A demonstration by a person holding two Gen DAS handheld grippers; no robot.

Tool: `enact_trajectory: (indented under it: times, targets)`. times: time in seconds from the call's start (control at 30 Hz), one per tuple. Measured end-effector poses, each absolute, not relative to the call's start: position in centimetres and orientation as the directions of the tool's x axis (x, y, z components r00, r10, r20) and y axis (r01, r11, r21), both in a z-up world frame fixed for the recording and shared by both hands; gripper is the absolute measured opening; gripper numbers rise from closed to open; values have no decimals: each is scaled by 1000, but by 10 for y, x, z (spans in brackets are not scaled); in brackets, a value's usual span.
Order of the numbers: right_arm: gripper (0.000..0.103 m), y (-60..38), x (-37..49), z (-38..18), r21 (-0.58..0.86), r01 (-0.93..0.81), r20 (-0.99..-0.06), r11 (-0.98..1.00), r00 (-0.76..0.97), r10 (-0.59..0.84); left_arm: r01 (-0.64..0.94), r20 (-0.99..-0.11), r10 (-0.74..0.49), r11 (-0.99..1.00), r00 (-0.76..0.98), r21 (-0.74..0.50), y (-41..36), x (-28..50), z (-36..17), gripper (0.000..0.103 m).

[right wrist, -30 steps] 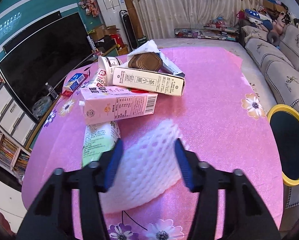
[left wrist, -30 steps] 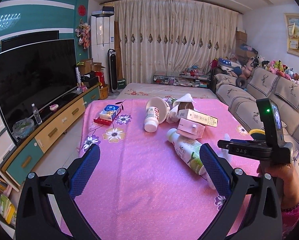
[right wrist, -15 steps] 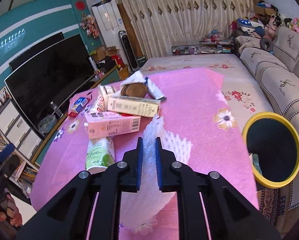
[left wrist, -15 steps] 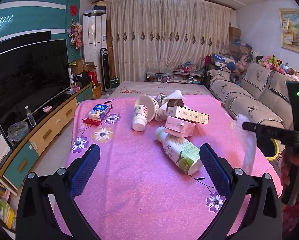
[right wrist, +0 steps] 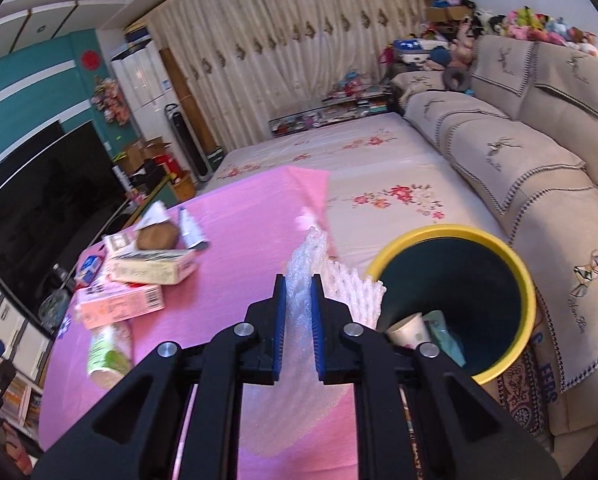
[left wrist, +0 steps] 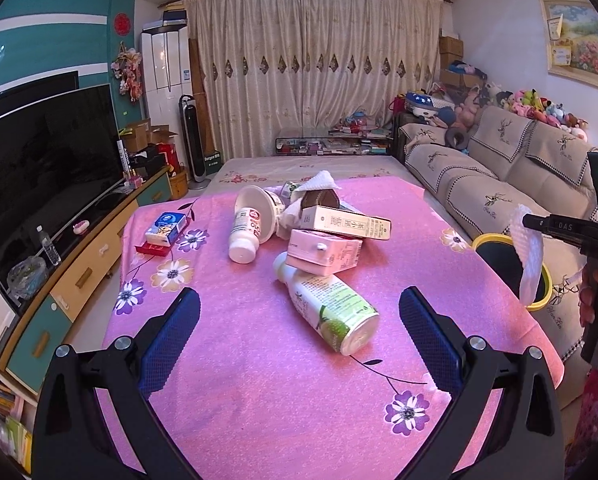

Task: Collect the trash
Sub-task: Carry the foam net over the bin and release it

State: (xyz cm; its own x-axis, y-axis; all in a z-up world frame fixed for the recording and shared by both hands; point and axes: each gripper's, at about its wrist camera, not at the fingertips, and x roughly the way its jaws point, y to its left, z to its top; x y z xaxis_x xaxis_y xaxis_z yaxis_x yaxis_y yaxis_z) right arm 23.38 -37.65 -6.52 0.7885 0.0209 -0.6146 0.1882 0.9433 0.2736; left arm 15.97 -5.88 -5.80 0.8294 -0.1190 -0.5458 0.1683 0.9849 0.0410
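While pinched in right gripper (right wrist: 299, 320), white foam net (right wrist: 311, 256) just beside yellow-rimmed bin (right wrist: 527, 280), possibly over rim. Left gripper (left wrist: 299, 332) released above pink tablecloth (left wrist: 259, 380).

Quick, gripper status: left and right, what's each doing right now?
Left gripper: open, empty, over the pink tablecloth.
Right gripper: shut on the white foam net, beside the yellow-rimmed bin.
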Motion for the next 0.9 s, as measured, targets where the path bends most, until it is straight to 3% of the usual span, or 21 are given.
enact_trajectory:
  times: [0.27, 0.63, 0.9]
  targets:
    - [12, -437, 256, -90, 236, 325, -654, 916, 750, -97, 188, -565, -122, 980, 816, 60, -76, 169, -62, 98]
    - [14, -480, 280, -125, 217, 404, -697, 889, 702, -148, 216, -582, -129, 973, 803, 82, -98, 177, -67, 98]
    - [28, -488, 282, -136, 200, 432, -717, 880, 677, -169, 228, -592, -136, 970, 795, 83, -105, 182, -69, 98]
